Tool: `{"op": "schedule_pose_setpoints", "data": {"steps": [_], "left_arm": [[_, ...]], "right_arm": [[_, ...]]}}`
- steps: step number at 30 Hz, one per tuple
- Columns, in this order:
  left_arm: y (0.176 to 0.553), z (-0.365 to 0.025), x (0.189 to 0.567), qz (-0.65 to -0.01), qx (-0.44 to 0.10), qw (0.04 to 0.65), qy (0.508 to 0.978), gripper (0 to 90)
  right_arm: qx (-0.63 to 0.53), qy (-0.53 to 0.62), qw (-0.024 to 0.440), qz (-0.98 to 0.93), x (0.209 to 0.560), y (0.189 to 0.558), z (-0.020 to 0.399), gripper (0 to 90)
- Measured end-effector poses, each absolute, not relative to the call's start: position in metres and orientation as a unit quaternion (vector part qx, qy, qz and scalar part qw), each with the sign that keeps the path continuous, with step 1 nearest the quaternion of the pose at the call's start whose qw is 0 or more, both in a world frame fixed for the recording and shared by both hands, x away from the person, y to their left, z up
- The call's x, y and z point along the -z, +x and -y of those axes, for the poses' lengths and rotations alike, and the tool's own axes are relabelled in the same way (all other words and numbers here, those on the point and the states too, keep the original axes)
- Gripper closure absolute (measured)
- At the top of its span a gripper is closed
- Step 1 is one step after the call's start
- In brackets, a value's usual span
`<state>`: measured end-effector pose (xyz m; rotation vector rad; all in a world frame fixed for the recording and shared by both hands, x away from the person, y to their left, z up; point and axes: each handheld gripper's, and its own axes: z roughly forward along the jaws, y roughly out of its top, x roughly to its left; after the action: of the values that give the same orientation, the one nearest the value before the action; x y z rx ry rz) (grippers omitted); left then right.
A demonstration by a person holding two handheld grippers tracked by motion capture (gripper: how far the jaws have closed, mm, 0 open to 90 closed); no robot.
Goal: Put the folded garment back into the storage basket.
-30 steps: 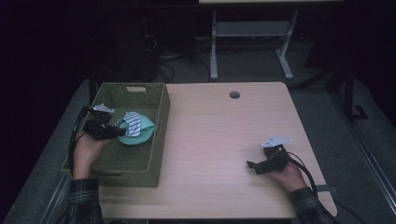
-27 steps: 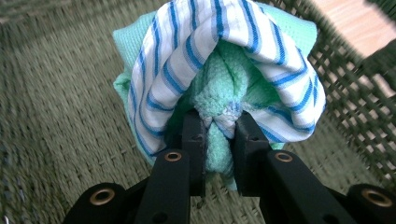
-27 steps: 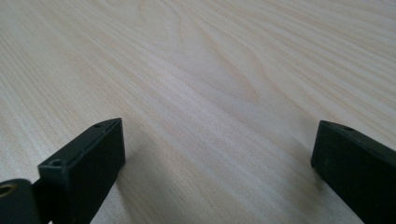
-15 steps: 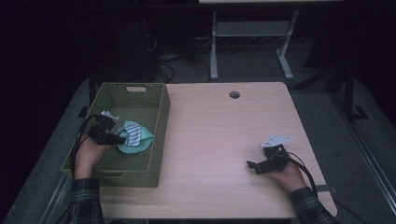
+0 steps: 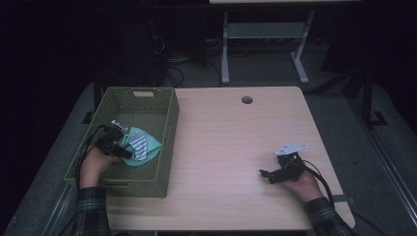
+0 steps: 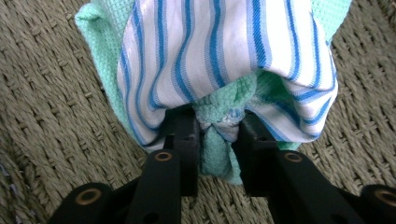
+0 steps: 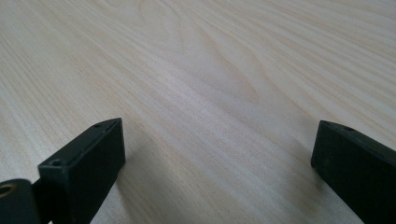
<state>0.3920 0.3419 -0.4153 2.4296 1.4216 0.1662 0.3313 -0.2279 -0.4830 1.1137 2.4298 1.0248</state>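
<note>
A bundle of cloths (image 5: 143,145), mint green with a white and blue striped one on top (image 6: 224,46), lies on the floor of the woven olive basket (image 5: 169,129) at the table's left. My left gripper (image 5: 128,153) reaches into the basket from the near side. Its jaws have just been opening, and a wad of green cloth still fills the gap and touches both of them (image 6: 217,122). My right gripper (image 5: 266,174) rests low over the bare wooden table (image 5: 221,142) at the near right, open with nothing between its jaws (image 7: 217,144).
The basket's woven floor (image 6: 56,116) surrounds the bundle. A round cable hole (image 5: 247,100) sits near the table's far edge. Beyond the table stand a metal frame (image 5: 265,44) and loose cables on a dark floor.
My left gripper has sunk with the cloth bundle from above the basket's rim down to the basket floor. The right gripper has stayed put.
</note>
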Motion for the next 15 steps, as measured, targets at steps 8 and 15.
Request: {"op": "schedule_pose_setpoints", "data": {"steps": [8, 15], "left_arm": [[0.391, -0.342, 0.407, -0.501, -0.069, 0.179, 0.844, 45.7], [0.385, -0.343, 0.39, -0.499, -0.083, 0.218, 0.835, 27.9]], "right_arm": [[-0.355, 0.385, 0.139, -0.841, 0.483, 0.331, 0.228, 2.7], [-0.354, 0.387, 0.139, -0.84, 0.483, 0.331, 0.228, 2.7]]}}
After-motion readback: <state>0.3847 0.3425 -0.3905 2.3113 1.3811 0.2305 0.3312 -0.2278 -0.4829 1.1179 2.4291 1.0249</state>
